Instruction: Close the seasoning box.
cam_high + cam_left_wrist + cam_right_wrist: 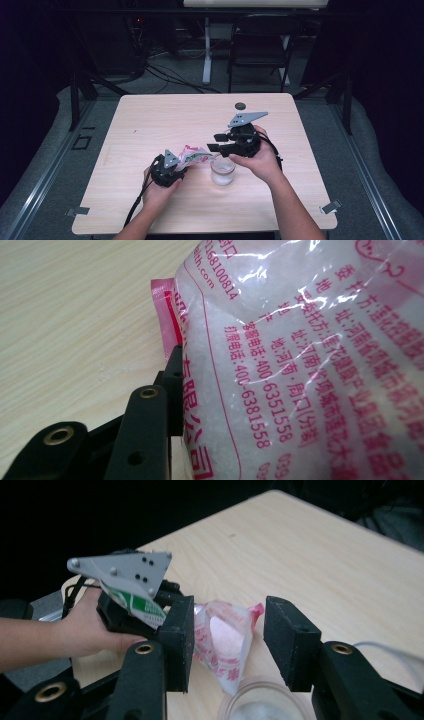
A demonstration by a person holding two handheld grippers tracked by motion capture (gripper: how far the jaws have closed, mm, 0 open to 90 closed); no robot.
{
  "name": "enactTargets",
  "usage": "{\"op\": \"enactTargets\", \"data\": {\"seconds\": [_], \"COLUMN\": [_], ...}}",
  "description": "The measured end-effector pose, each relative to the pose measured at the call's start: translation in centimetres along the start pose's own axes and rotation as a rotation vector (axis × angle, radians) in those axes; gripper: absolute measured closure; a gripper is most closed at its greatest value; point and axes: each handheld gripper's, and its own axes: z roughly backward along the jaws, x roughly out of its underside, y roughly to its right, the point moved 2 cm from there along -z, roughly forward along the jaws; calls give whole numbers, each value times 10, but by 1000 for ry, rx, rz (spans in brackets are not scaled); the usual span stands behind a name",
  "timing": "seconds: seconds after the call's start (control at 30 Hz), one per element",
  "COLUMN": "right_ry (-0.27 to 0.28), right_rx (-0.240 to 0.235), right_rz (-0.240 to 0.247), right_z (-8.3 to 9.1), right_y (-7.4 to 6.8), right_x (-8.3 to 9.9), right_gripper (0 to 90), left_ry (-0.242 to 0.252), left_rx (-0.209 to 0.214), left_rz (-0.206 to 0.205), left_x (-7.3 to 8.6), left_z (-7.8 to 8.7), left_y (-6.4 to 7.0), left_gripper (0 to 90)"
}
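Holding a plastic bag (194, 155) of white granules, the left claw (176, 167) is clamped on the bag's lower end, near the middle of the wooden bench (150, 125). In the high view the bag slants up and to the right from that claw, its open tip just above the rim of a clear glass jar (222, 171) that stands on the bench between the two hands. In the left gripper view the bag (310, 355) presses against one black jaw at the lower left; the other jaw is hidden behind the bag, so the grip is read from the bag wedged tight against the pad. Red printed text covers the clear film, and the bag runs off the top, right and bottom edges.

The right claw (214, 142) hovers just above and behind the jar, apart from the bag, with its jaws spread wide and nothing between them. In the right gripper view the bag's pink-edged mouth (225, 630) shows in the gap between the two pads, farther off, and the jar (260, 705) is cut off by the bottom edge. The left claw (145, 605) shows there too, with its grey plate above the bag's green-printed end; its jaws are hard to make out. A small dark round thing (240, 105) lies near the bench's far edge, too small to identify.
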Motion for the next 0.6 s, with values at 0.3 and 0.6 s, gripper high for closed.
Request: {"op": "enactTargets", "data": {"seconds": [0.3, 0.6], "right_ry": [47, 18], "right_rx": [-18, -14], "right_rz": [72, 78], "right_z": [16, 13], "right_y": [-5, -6], "right_x": [12, 18], "right_gripper": [529, 533], "left_ry": [23, -9], "left_rx": [-35, -88], "left_rz": [-23, -75], "left_x": [-10, -28], "left_z": [10, 14], "left_y": [-3, -9], "left_gripper": [609, 609]}}
